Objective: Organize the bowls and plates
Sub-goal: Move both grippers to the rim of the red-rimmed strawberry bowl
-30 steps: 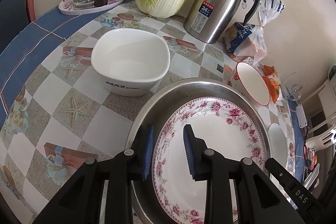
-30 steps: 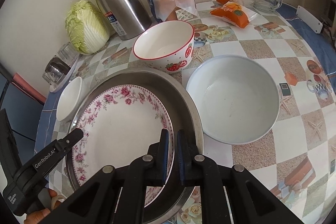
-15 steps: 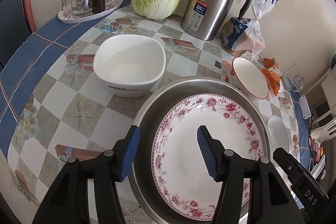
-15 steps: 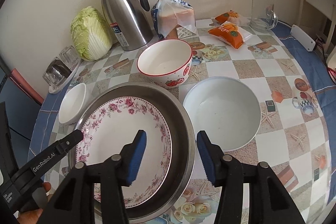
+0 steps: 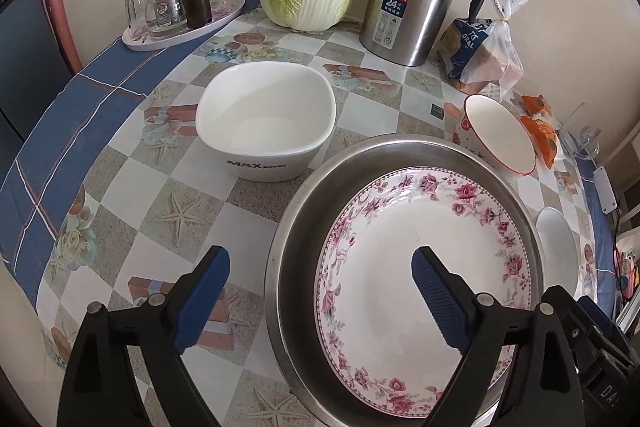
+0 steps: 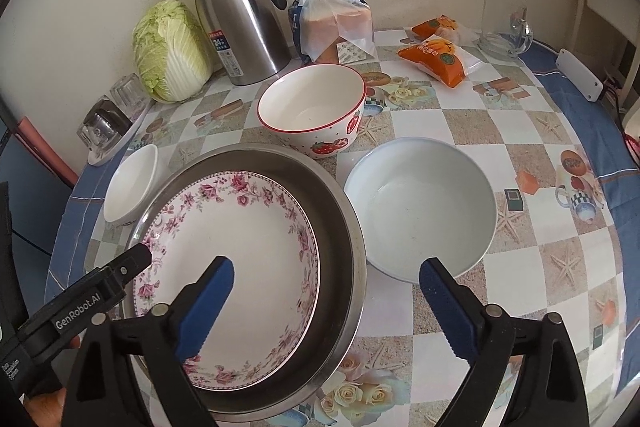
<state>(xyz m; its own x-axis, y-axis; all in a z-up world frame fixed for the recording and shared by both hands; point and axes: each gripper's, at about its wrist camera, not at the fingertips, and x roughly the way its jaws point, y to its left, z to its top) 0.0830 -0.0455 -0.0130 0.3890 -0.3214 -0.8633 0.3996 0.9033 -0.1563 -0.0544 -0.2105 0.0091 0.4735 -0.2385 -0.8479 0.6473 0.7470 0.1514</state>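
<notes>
- Tray (image 5: 182,37): oval, pale plastic, at the table's far-left edge; carries upturned clear glasses and a small glass jug with a dark handle.
- Square bowl (image 5: 266,121): white glazed ceramic with rounded corners and "MAX" printed on its side; empty, left of the steel basin and apart from it.
- Left gripper (image 5: 320,297): black frame with blue ribbed pads. Its jaws have just been opening and stand wide apart, gripping nothing; one pad is over the tablecloth, the other over the plate, with the basin's left rim between them.
- Steel basin (image 6: 344,239): round, brushed metal, at the table's near edge; contains one item.
- Floral plate (image 6: 240,247): round white ceramic with a pink rose border; lies inside the basin, towards its left side.
- Right gripper (image 6: 326,301): same build. Its jaws have just been opening and are spread fully, holding nothing; they straddle the basin's right rim.
- Strawberry bowl (image 6: 316,117): round, red-rimmed, empty; just behind the basin.
- Round bowl (image 6: 420,215): plain pale ceramic, empty; just right of the basin.
- Table (image 6: 520,259): round, covered with a glossy checked cloth.
</notes>
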